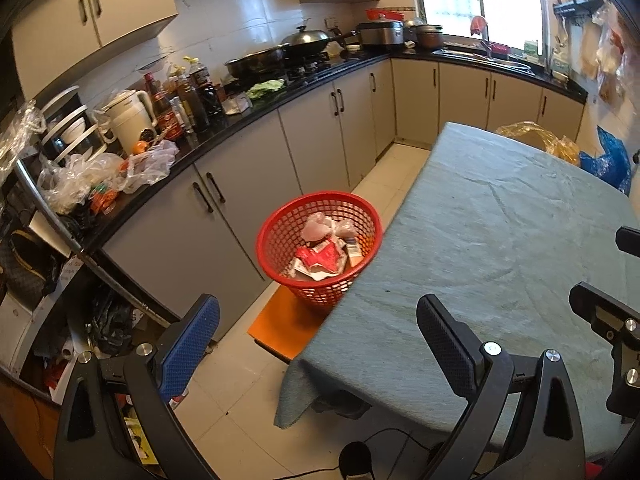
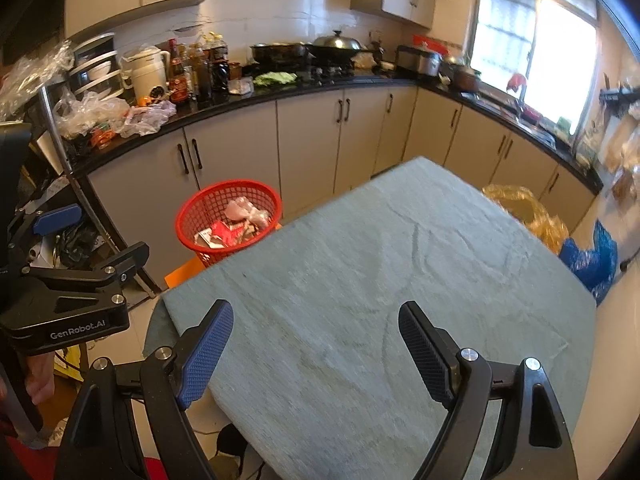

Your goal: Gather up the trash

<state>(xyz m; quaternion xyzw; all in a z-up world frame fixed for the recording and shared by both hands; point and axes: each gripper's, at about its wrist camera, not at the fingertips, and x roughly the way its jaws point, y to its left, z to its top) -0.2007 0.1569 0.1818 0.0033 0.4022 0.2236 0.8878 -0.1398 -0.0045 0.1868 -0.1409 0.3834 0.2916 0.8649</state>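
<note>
**Green cloth bare, trash sits in red basket**

Green cloth covers the table [image 2: 360,280], filling centre & lower right of both views; nothing lies on it that I can see. Counter [image 1: 224,128] w/ bottles, pans & plastic bags runs across the upper left. Basket [image 1: 318,248], red mesh plastic, stands on the floor just beside the table's left edge, centre of the left view, partly filled. Trash [image 1: 326,252] inside it: crumpled paper, a red wrapper, a small carton, thin plastic. Prob. all light, soft, crushable; pinch a crumpled fold, not a flat face. Basket itself looks light & stiff; its rim is the place to grip. Left gripper [image 1: 316,340] at bottom of frame, jaws spread wide, holding nothing. Right gripper [image 2: 316,340] likewise wide apart & empty, over the cloth.
</note>
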